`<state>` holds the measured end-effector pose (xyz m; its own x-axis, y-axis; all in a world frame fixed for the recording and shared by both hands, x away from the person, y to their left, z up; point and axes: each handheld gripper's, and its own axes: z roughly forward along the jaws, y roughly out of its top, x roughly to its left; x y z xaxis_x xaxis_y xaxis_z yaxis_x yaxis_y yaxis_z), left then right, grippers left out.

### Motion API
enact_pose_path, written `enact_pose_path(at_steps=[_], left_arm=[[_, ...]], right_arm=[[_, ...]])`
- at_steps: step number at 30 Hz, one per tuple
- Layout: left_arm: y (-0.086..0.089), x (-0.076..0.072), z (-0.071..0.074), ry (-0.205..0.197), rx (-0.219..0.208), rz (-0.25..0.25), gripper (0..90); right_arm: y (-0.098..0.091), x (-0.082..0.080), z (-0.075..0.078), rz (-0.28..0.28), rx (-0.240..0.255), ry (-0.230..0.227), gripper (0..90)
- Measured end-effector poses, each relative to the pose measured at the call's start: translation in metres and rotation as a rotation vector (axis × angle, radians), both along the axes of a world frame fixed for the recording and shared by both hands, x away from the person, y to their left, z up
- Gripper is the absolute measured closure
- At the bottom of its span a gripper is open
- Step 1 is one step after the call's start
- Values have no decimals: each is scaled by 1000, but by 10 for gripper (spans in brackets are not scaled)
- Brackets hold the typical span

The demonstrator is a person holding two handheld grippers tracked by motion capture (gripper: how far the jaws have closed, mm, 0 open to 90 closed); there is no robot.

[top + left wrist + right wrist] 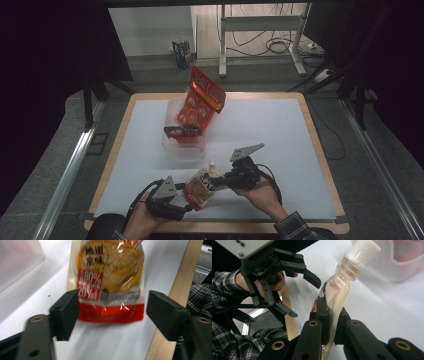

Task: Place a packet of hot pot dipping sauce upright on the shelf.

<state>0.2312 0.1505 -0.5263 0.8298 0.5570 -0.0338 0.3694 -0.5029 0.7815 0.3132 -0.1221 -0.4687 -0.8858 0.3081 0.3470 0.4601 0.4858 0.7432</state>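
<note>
A spouted food pouch (201,187) with orange, white and red print is held off the white mat near the table's front edge. My right gripper (220,181) is shut on the pouch's upper part just below the white screw cap (363,253); in the right gripper view both jaws pinch the pouch (337,297) flat. My left gripper (187,200) stands open around the pouch's lower end. In the left gripper view the pouch (112,282) hangs between the jaws, with a clear gap to the right-hand one. The left gripper (304,295) also appears open in the right gripper view.
A clear plastic container (182,147) sits mid-table with a tall red snack bag (200,102) standing in it. The white mat (280,145) covers the wooden table, whose front edge (175,297) lies close beside the left gripper. A person's plaid sleeves come in from below.
</note>
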Motion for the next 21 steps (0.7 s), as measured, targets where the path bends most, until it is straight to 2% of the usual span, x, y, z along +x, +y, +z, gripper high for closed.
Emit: enact_pose_path(at_steps=[6, 10, 15, 21], left_arm=[[0, 0, 0, 6, -14, -9, 74], [2, 0, 1, 6, -45, -2, 44], [4, 1, 1, -11, -39, 16, 32], [5, 0, 2, -52, -45, 39, 10]], right_arm=[[-4, 2, 15, -15, 14, -39, 867], [-5, 2, 22, -18, 12, -65, 869], [-8, 5, 31, -34, 17, -89, 872], [-12, 8, 39, -43, 26, -100, 873]])
